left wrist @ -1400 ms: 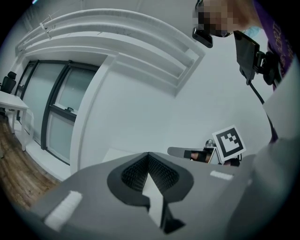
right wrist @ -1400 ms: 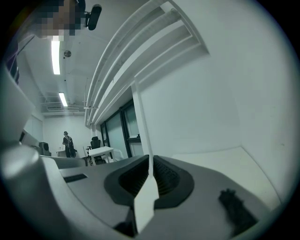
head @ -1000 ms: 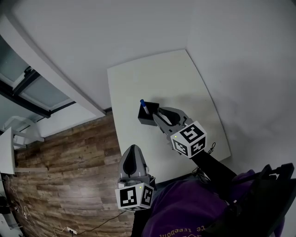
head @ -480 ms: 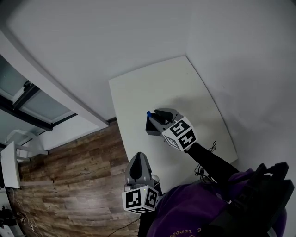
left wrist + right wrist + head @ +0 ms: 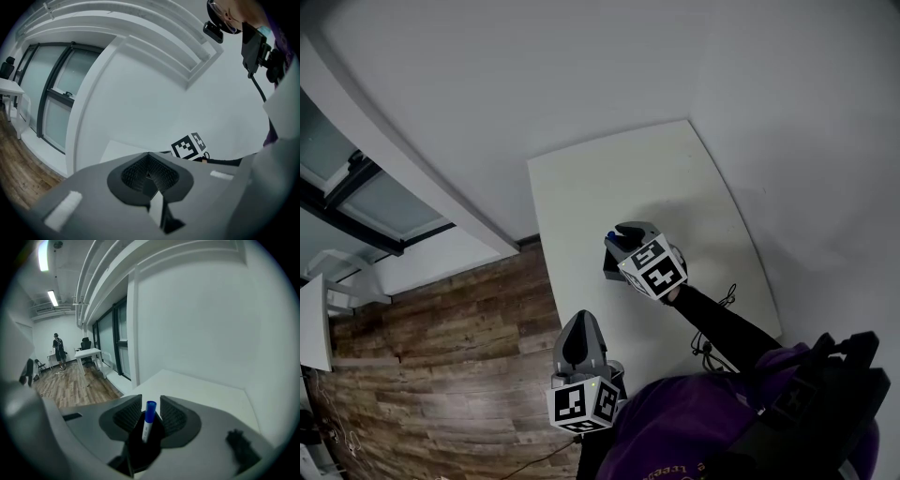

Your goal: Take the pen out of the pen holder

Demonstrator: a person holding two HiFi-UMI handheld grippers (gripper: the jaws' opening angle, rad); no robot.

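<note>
A black pen holder [image 5: 610, 270] stands on the white table [image 5: 675, 187], and a pen with a blue cap [image 5: 610, 235] sticks up out of it. My right gripper [image 5: 625, 231] hangs over the holder. In the right gripper view the pen [image 5: 148, 419] stands between the two ribbed pads [image 5: 127, 416], with a gap on each side, above the dark holder [image 5: 143, 448]. That gripper [image 5: 150, 401] is open. My left gripper [image 5: 581, 319] hovers at the table's near left corner, shut with nothing in it. In its own view the left gripper [image 5: 149, 161] has its jaws closed together.
Wooden floor [image 5: 441, 337] lies left of the table, past a white ledge and glass panels [image 5: 356, 187]. A plain wall runs behind the table. A dark cable [image 5: 727, 298] hangs at the table's right edge. Far off, a person [image 5: 59, 350] stands by a white desk [image 5: 87, 352].
My right gripper has moved left and down from beside the holder to over it, and the pen now stands between its jaws. The left gripper has shifted slightly.
</note>
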